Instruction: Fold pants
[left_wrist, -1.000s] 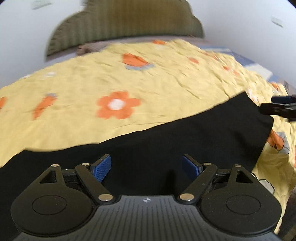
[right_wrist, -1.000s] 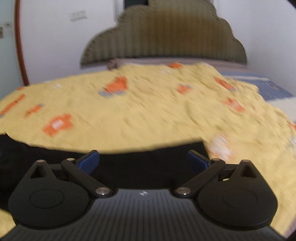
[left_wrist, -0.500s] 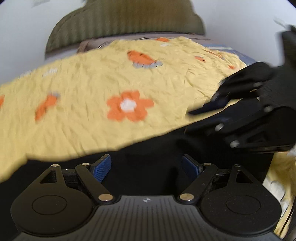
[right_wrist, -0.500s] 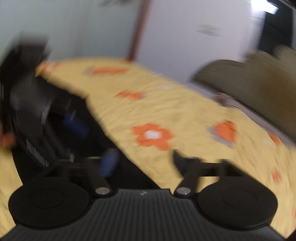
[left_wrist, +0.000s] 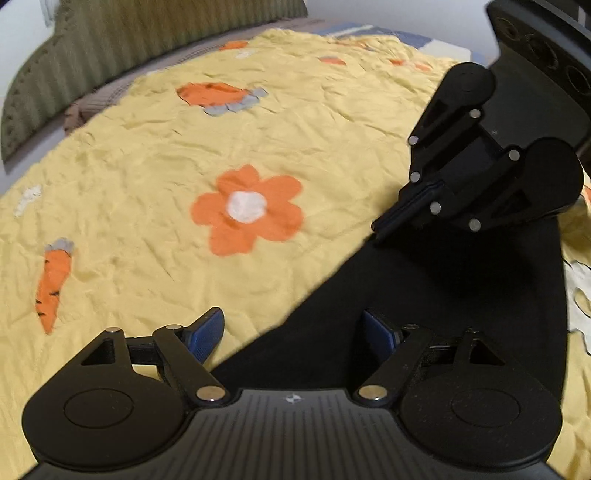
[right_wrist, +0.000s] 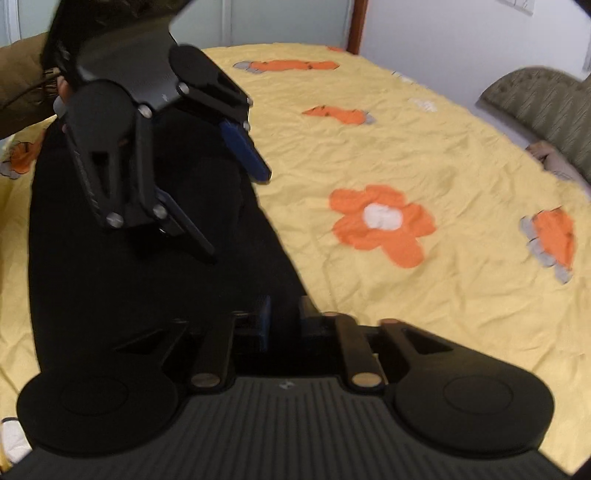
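The black pants (left_wrist: 424, 302) lie flat on the bed (left_wrist: 184, 155). The right hand-held gripper (left_wrist: 384, 225) pinches their far edge to fold them; the left hand-held gripper (left_wrist: 291, 332) waits open above the near edge.

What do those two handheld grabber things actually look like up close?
Both match: the left gripper and right gripper are matte black plastic with a ribbed body, round discs at each side, silver rivets on the linkage bars, and blue pads lining the jaws. A brown sleeve shows behind.
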